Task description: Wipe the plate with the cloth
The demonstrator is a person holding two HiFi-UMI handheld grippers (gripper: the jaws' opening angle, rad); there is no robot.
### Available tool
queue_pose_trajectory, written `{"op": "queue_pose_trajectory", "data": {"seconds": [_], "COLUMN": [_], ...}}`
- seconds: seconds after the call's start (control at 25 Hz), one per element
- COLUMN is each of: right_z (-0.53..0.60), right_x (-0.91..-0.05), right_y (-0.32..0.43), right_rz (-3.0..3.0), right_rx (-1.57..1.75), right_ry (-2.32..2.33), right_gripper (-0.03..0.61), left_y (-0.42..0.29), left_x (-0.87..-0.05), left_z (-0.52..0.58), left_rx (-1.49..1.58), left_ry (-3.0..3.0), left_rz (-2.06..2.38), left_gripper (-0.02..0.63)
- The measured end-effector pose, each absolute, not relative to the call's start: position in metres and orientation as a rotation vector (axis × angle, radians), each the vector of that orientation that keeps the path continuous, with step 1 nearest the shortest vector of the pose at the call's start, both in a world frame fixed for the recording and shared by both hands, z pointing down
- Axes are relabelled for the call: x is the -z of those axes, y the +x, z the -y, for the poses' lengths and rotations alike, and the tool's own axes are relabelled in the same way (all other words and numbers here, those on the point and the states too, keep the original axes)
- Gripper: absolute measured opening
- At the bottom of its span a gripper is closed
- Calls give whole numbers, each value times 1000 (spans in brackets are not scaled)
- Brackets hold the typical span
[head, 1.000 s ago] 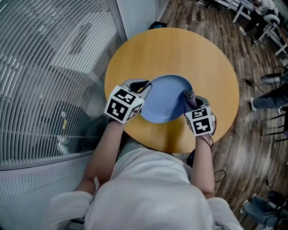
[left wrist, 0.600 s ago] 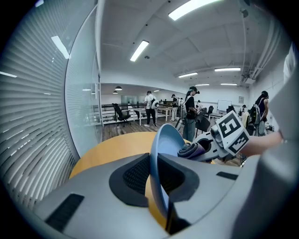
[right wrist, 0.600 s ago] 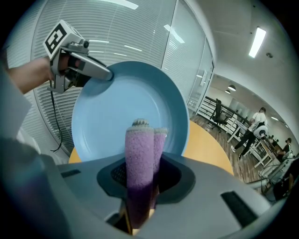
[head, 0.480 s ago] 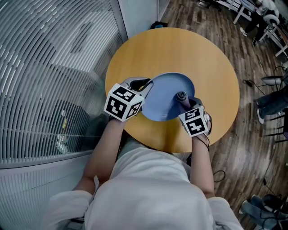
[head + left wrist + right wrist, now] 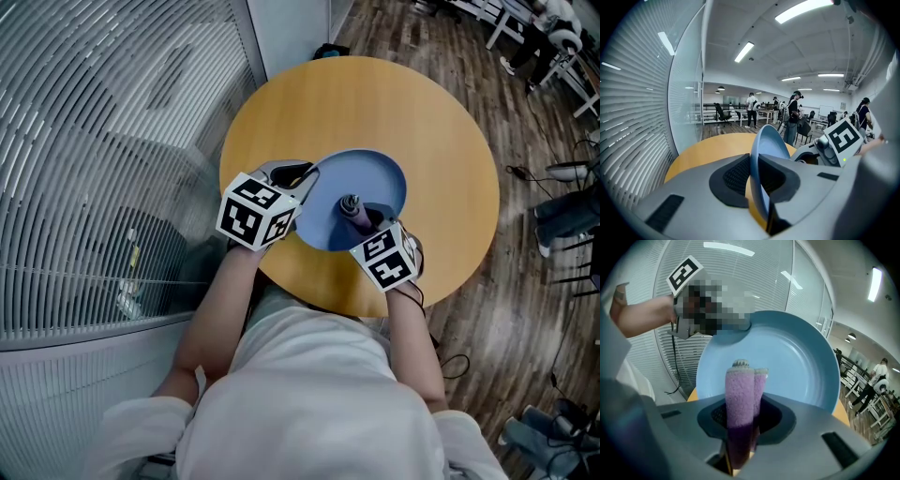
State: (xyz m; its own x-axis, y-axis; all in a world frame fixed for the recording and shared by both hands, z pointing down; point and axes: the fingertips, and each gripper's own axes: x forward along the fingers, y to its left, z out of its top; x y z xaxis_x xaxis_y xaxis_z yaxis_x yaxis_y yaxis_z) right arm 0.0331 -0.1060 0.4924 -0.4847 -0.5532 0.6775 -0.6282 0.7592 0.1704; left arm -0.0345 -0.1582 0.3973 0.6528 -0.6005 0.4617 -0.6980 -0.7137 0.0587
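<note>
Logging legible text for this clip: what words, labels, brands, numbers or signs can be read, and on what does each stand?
No readable text in any view.
Black-and-white square marker patterns, not letters: left cube on the left gripper, right cube on the right gripper.
Plate, cloth, table: plain, no print.
Room behind: any signs too small to read.

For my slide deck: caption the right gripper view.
Right gripper clamps a rolled purple cloth before the blue plate held by the left gripper.
</note>
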Motion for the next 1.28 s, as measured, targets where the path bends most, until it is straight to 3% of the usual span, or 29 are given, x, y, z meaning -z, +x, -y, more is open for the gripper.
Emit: {"op": "queue_pose_trajectory", "data": {"seconds": [0.68, 1.28], "right_z": [77, 57], "right_x": [-494, -486], "right_y": [-38, -50], "right_rz": [2331, 2389], "right_rx": [-50, 18], "right_ry": [604, 472], "right_gripper": [103, 101], "left_y": [-24, -26], "left_x": [-400, -396], "left_z": [156, 153], "left_rx": [-601, -583], "left_ry": [2644, 2647], "left_rz": [1012, 1019], "left_gripper": [43, 41]}}
